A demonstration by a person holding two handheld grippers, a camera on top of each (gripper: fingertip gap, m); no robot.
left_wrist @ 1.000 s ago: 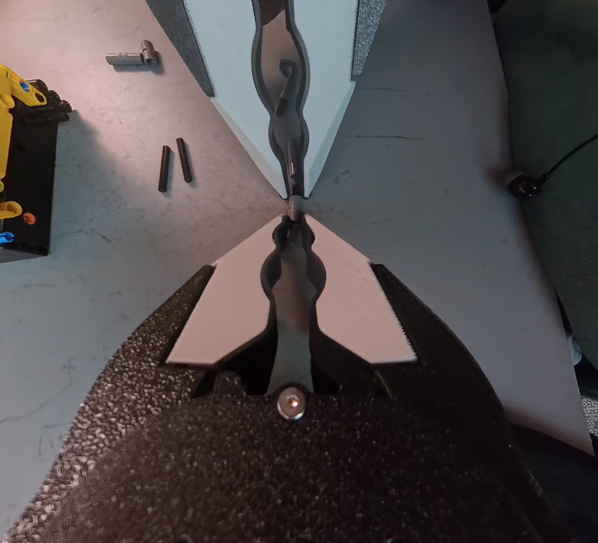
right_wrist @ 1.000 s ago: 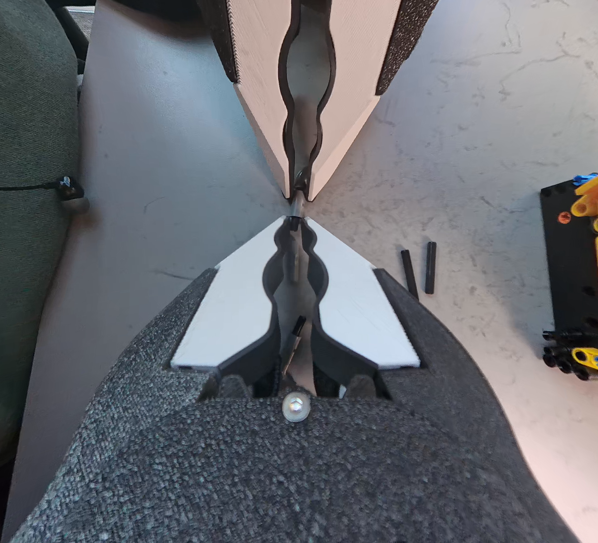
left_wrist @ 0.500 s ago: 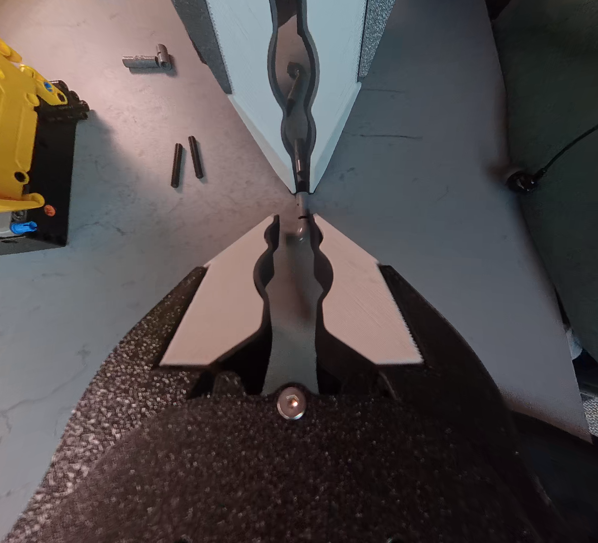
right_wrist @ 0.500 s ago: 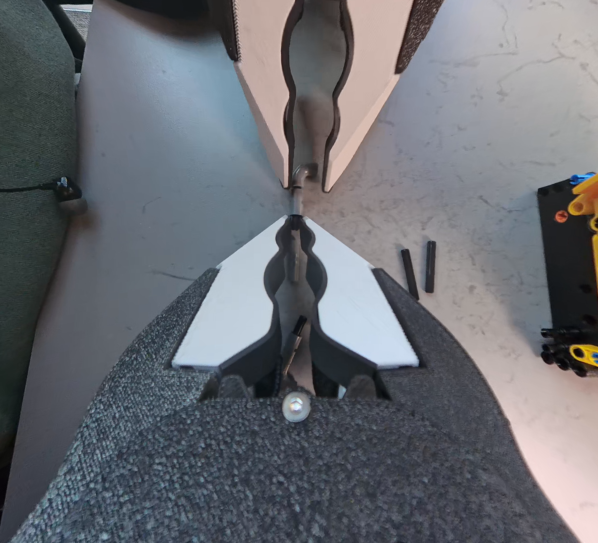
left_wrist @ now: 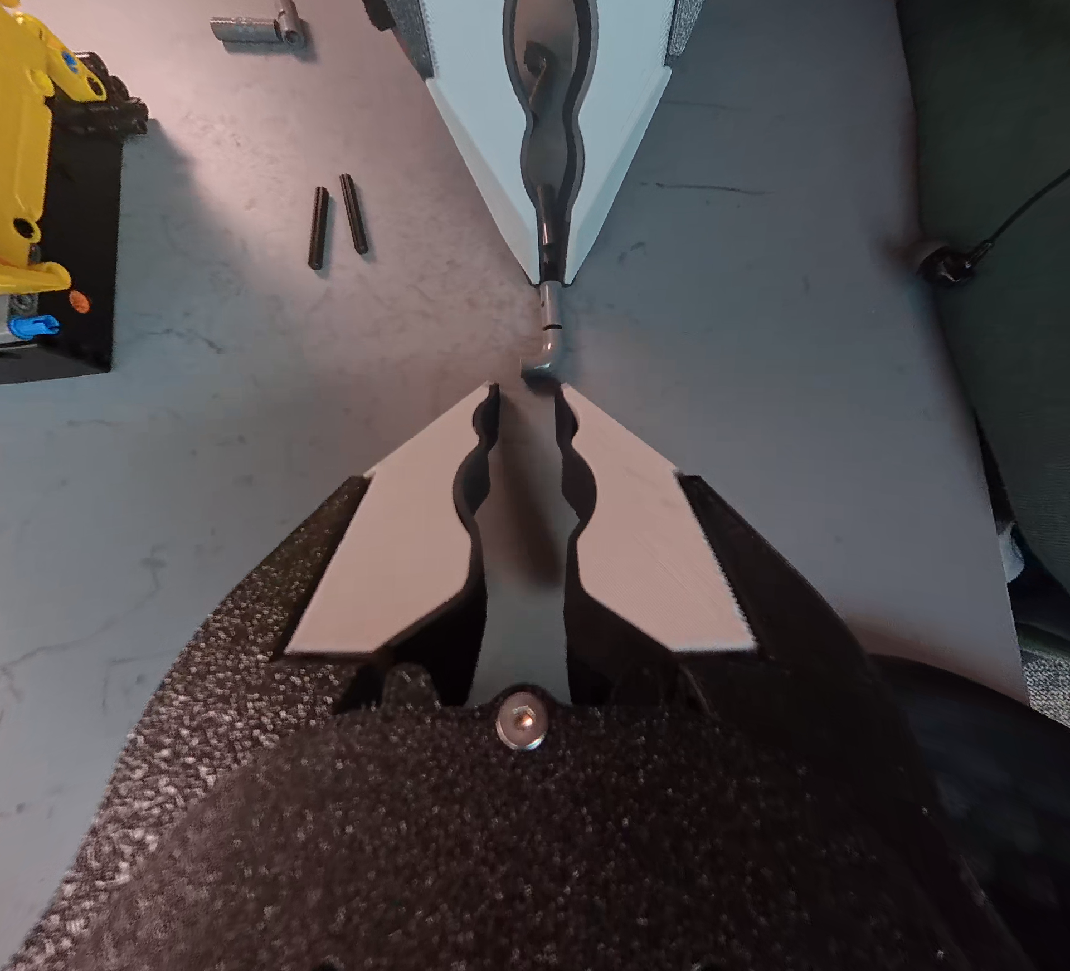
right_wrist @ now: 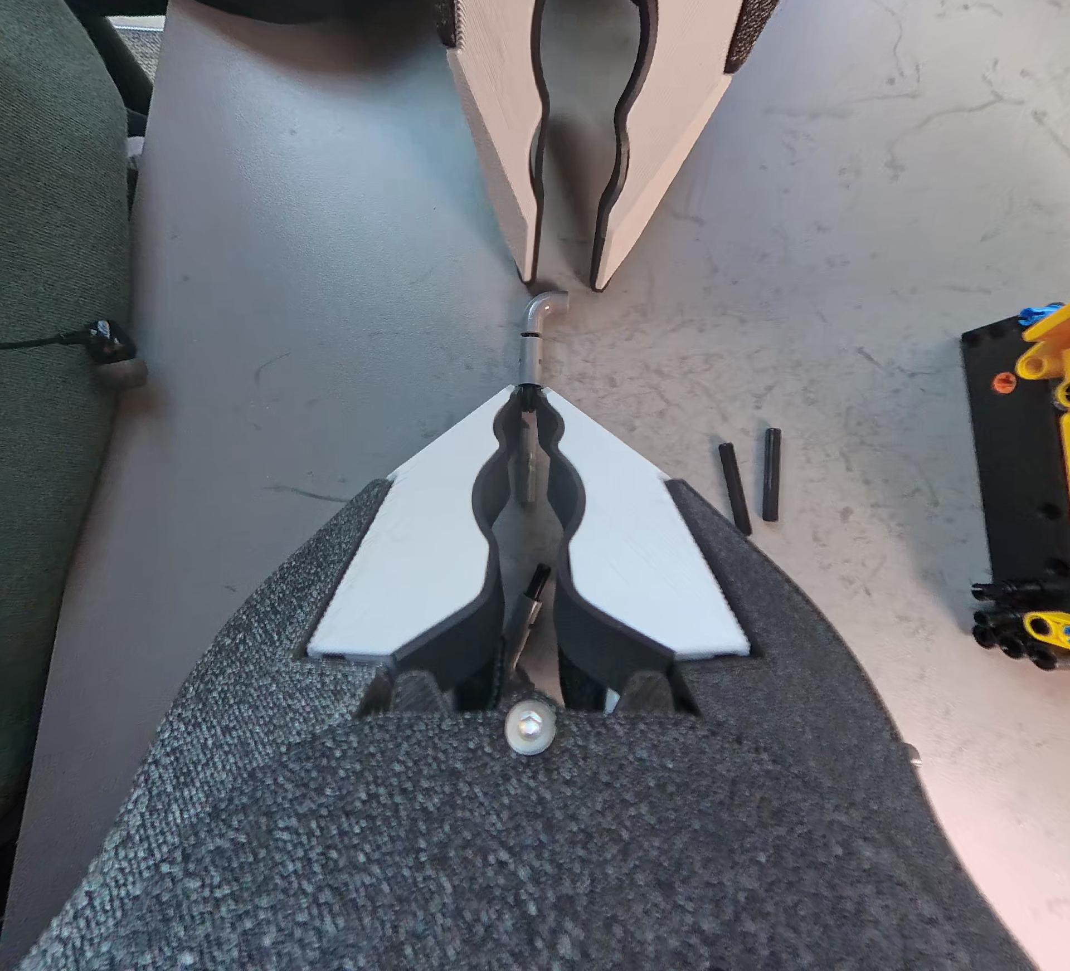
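My right gripper is shut on a thin black axle with a grey sleeve and a grey elbow piece sticking out past its tips. It holds it just above the grey table. My left gripper is open and empty, its tips just short of the elbow end of the piece. The two grippers face each other tip to tip. In the left wrist view the right gripper comes in from the top. In the right wrist view the left gripper comes in from the top.
Two loose black axles lie on the table. A grey connector lies farther off. A yellow and black brick model stands at the side. A green chair and a black cable end are past the table edge. My hands' fingertips stand some 4 cm from each other.
My left gripper has opened, let go of the grey elbow end and drawn back a little. My right gripper has kept its hold on the axle.
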